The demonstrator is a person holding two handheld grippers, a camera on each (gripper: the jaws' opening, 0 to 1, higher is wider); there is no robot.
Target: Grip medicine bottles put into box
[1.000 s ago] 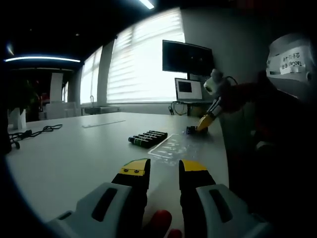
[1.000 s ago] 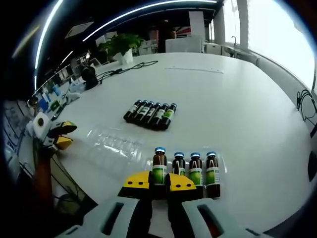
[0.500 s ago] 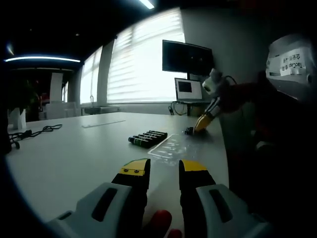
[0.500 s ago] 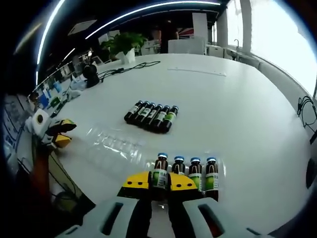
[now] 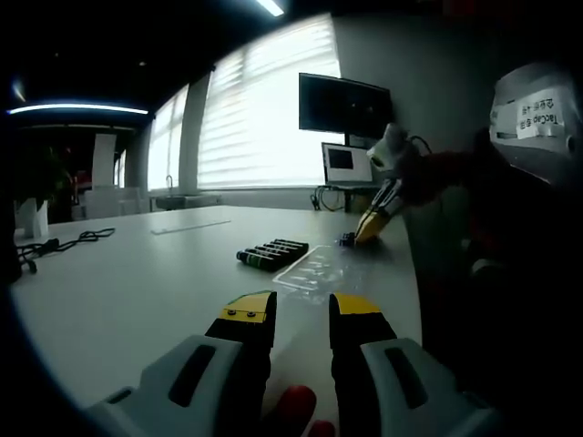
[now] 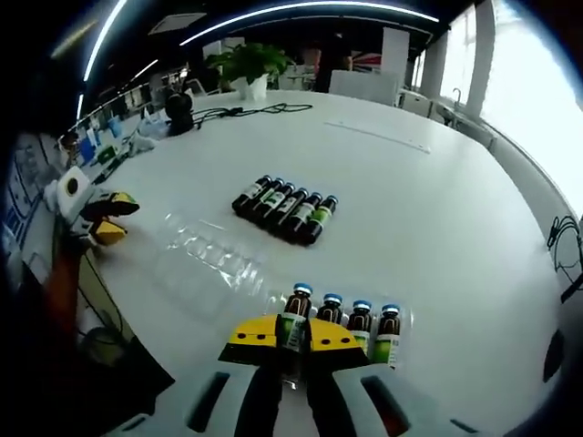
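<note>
Large white table (image 5: 137, 282), bright blinded windows (image 5: 264, 118), dark wall monitor (image 5: 344, 106), ceiling light strip (image 6: 273, 16), potted plant (image 6: 244, 66).

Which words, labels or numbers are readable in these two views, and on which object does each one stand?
White sticker on the grey object at the right edge of the left gripper view: printed text, too blurred to read.
Green labels on the standing bottles and lying bottles: too small to read.
Monitor and laptop screen: nothing legible.

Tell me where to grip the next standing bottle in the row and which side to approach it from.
Grip the second standing bottle high on its neck, just under the blue cap, coming from above. Its neighbours stand close on both sides, so set the jaws front and back. The right tool is shut on the end bottle.
</note>
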